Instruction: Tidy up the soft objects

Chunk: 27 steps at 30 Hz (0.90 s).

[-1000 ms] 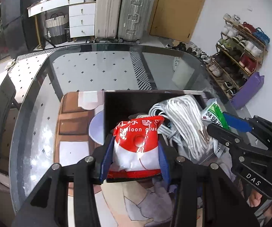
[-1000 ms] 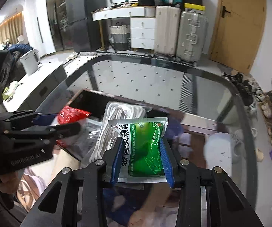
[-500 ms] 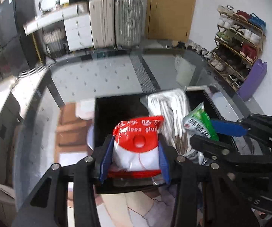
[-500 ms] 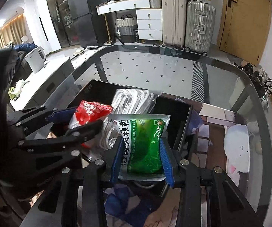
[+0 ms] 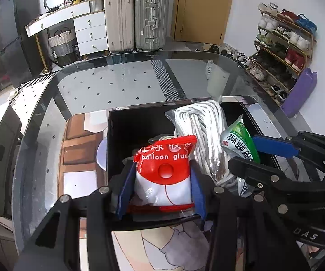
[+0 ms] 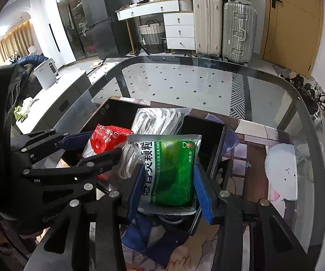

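Step in hand: both packets are over the black box (image 5: 126, 135) on the glass tabletop (image 5: 117, 83), and both look to be at the point of release.
Left gripper (image 5: 161, 185): its fingers (image 5: 124, 189) have just been opening; the red and white packet (image 5: 163, 171) sits between them, the blue pads close against its sides, and whether they press or only touch it cannot be told.
Red packet's place: upright between the left fingers, over the near part of the box, just left of the bagged white rope (image 5: 198, 131).
Rope: leans in the box between the two pairs of fingers, touching both packets.
Right gripper (image 6: 170, 185): its fingers (image 6: 202, 189) have just been opening too; the green packet (image 6: 171, 169) stands between them, and a thin gap seems to show at the right pad.
Green packet's place: between the right fingers, over the box's near right part, just right of the rope.
Next move, as a judgement: spread each pair of fingers clear of its packet so it settles into the box, then draw both grippers back and up without snagging the rope bag or the box's near wall.
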### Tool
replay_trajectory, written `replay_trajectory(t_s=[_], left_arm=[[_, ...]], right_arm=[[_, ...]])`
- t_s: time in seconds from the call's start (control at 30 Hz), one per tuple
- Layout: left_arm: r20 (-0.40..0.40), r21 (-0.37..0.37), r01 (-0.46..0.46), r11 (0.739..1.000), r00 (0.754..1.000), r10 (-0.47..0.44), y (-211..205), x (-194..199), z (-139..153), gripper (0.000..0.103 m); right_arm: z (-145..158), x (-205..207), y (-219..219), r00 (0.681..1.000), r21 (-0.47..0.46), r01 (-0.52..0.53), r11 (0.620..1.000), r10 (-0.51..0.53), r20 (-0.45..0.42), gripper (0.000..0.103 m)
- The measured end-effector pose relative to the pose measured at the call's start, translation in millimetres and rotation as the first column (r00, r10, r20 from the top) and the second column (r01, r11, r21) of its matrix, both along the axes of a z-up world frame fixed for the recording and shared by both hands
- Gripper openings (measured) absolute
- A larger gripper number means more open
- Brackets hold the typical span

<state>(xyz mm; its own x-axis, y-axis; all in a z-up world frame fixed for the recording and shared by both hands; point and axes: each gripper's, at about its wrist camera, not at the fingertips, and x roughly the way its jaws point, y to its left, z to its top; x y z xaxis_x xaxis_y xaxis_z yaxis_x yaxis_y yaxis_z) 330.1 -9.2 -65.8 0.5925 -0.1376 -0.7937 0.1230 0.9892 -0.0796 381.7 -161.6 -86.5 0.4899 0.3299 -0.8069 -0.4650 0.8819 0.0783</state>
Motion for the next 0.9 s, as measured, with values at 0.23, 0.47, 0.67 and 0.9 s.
replay_trajectory(t_s=[0.23, 0.47, 0.67, 0.9], left_arm=[[0.000, -0.025, 0.011, 1.000, 1.000, -0.011, 5, -6, 8, 0.051], [0.080, 0.001, -0.035, 0.999, 0.996, 0.035, 11, -21, 29, 0.075], [0.118, -0.008, -0.022, 1.000, 0.993, 0.023, 16, -33, 39, 0.078], [0.164, -0.002, -0.024, 1.000, 0.986, 0.024, 16, -54, 51, 0.078]], right_arm=[[12, -8, -3, 1.000, 0.025, 0.003, 1.000, -0.003, 0.018, 0.057], [21, -17, -9, 1.000, 0.074, -0.004, 0.997, 0.002, 0.024, 0.066], [37, -34, -13, 0.999, 0.107, -0.019, 0.994, 0.014, 0.053, 0.073], [47, -49, -18, 0.997, 0.135, -0.007, 0.991, -0.003, 0.072, 0.076]])
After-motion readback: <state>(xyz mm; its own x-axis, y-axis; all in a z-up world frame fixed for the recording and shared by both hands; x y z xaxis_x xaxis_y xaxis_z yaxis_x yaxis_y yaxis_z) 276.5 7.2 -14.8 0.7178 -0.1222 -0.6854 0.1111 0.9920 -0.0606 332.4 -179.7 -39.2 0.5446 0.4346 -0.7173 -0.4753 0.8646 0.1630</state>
